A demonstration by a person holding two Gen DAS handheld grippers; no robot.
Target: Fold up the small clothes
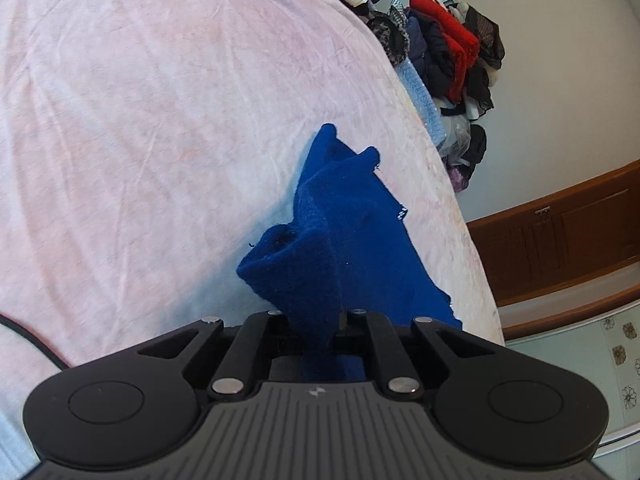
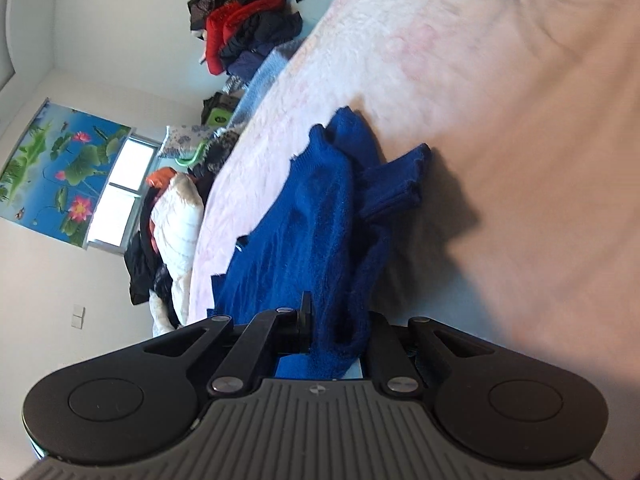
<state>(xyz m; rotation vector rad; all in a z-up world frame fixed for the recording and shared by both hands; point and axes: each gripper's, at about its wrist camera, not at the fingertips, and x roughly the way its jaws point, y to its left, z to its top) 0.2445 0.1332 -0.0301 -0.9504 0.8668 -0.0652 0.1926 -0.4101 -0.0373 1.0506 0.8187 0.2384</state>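
Note:
A small blue knitted sweater (image 1: 340,232) lies on the pink bed cover (image 1: 160,120) near the bed's edge. My left gripper (image 1: 318,320) is shut on a bunched edge of it; the cloth runs up out of the jaws and the fingertips are hidden in it. In the right wrist view the same blue sweater (image 2: 316,216) stretches away over the cover (image 2: 500,120), a sleeve cuff (image 2: 404,176) sticking out to the right. My right gripper (image 2: 336,328) is shut on another edge of the sweater, with cloth draped over the jaws.
A heap of dark and red clothes (image 1: 448,48) lies past the bed's far edge, also in the right wrist view (image 2: 248,20). A white padded jacket (image 2: 176,220) lies by the bed. A wooden cabinet (image 1: 568,232) stands by the wall. A window with a lotus curtain (image 2: 68,172) is behind.

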